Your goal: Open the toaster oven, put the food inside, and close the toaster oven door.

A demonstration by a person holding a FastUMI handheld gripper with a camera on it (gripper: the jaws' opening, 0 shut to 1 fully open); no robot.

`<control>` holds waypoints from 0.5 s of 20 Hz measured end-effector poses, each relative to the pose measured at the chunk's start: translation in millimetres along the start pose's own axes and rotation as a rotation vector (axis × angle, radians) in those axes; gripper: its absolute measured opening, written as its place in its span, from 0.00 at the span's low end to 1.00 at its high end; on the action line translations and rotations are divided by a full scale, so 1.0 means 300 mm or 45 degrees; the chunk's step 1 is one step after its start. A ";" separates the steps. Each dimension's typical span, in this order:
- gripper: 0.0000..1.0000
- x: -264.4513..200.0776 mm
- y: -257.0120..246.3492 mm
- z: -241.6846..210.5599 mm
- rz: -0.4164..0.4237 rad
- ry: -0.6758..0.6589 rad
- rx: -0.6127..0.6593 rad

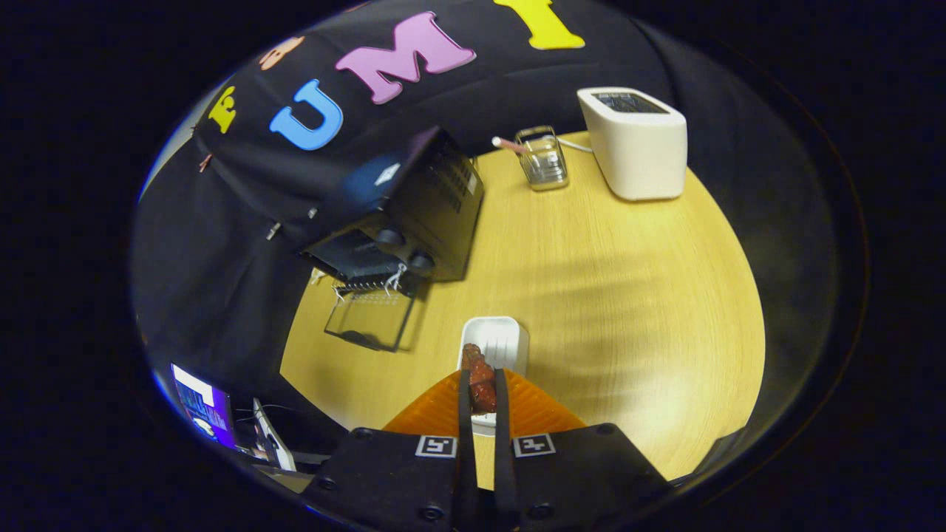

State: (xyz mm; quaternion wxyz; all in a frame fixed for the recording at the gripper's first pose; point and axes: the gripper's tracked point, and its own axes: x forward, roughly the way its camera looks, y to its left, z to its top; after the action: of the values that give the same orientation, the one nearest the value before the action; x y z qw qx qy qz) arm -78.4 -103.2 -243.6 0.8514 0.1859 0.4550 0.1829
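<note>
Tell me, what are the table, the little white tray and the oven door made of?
The table looks like pale wood or wood-look laminate: streaky grain, smooth sheen. The white tray, beyond the gripper shut on the food, seems plastic or ceramic: glossy, ribbed. The oven door, hanging open, looks like glass, since the table shows through.

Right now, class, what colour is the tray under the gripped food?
White, seen in the gripper view: the tray lies beneath the reddish-brown food the gripper holds.

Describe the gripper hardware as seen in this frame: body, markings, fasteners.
The gripper has two black block-shaped carriages, each carrying a square black-and-white fiducial tag on its inner top corner and round screws near the corners. Two narrow parallel fingers run forward, flanked by ribbed wedge-shaped pieces. No cables or sleeve visible.
</note>
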 end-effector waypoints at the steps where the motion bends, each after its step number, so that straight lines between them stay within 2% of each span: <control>1: 0.13 -0.033 0.057 0.025 0.002 -0.058 -0.030; 5: 0.13 -0.098 0.292 0.054 0.015 -0.195 -0.168; 10: 0.13 -0.080 0.567 -0.005 0.070 -0.214 -0.226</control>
State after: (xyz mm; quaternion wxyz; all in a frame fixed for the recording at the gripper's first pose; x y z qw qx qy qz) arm -116.3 32.5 -145.1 0.8944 0.1367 0.3588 0.2295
